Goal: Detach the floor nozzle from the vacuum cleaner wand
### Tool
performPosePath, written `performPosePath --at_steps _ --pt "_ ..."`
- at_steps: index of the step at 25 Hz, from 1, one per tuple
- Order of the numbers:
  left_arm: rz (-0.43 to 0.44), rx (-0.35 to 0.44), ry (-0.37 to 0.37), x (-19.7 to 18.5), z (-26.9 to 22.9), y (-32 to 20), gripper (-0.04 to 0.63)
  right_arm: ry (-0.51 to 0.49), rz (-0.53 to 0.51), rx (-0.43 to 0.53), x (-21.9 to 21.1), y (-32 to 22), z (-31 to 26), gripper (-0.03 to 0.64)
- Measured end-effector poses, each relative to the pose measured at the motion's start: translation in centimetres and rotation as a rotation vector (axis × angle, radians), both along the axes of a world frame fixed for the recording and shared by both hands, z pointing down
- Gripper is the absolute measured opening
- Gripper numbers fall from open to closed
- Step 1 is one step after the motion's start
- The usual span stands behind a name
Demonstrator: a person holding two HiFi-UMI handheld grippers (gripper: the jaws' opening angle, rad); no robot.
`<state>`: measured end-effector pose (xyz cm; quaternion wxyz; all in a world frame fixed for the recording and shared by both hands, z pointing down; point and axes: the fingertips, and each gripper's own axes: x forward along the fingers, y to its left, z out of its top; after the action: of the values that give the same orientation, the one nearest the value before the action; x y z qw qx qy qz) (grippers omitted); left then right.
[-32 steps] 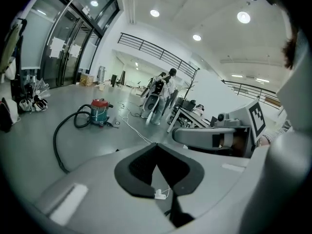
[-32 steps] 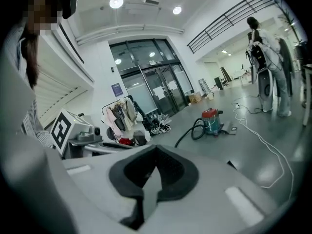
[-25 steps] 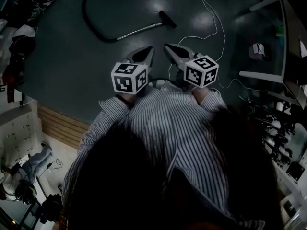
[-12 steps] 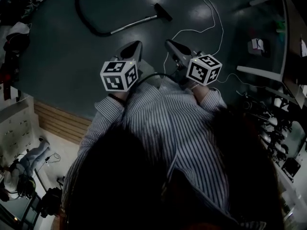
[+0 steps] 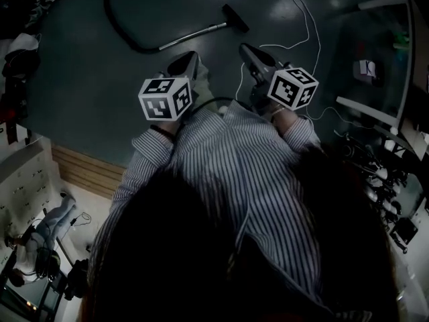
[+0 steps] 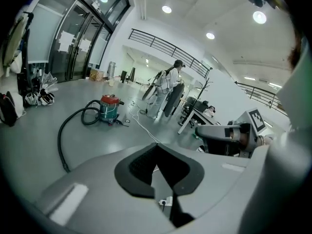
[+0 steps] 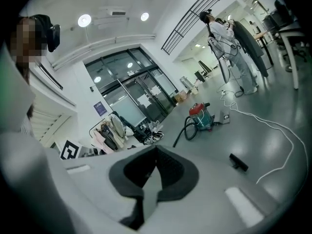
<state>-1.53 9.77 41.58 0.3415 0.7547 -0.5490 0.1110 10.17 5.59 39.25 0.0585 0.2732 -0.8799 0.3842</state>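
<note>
On the dark floor lies the vacuum's metal wand [image 5: 194,36], with the black floor nozzle [image 5: 235,17] at its right end and the black hose [image 5: 115,23] curving off its left end. My left gripper [image 5: 190,59] hovers just short of the wand, shut and empty. To its right, my right gripper [image 5: 245,48] is below the nozzle, also shut and empty. The left gripper view shows the red and green vacuum canister [image 6: 109,108] far off, with the gripper [image 6: 157,146] shut. In the right gripper view the nozzle [image 7: 238,162] lies to the right of the shut gripper [image 7: 156,148].
A white cable [image 5: 303,25] snakes across the floor right of the nozzle. A desk [image 5: 379,59] and clutter stand at the right, bags [image 5: 20,56] at the left. A wooden strip [image 5: 87,173] edges the floor behind me. A person [image 6: 168,84] stands far off.
Both grippers have moved forward across the floor toward the wand and nozzle and drifted slightly apart. Their jaws stay shut.
</note>
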Motion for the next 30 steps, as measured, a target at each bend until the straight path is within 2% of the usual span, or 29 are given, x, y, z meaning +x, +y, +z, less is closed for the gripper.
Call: performPosePath --at_steps 9,13,17,26,30 --pt "0.097 -0.076 0.033 -7.2 1.1 -11.3 0.005 0.009 0.162 -0.029 -4.9 -12.8 0.0 0.002" --pt "0.146 -0.092 0.014 -8.7 2.3 -15.3 0.005 0.027 0.193 -0.059 -6.2 -15.6 1.3 0.002" --pt "0.175 -0.077 0.039 -8.7 3.0 -18.9 0.005 0.024 0.186 -0.089 -6.6 -18.2 2.6 0.002" --pt "0.181 -0.161 -0.058 -8.6 8.5 -24.0 0.005 0.070 0.119 -0.134 -7.1 -23.5 6.6 0.002" --pt "0.220 -0.200 -0.154 -9.7 13.8 -25.6 0.005 0.078 0.087 -0.127 -8.2 -24.9 10.1 0.002"
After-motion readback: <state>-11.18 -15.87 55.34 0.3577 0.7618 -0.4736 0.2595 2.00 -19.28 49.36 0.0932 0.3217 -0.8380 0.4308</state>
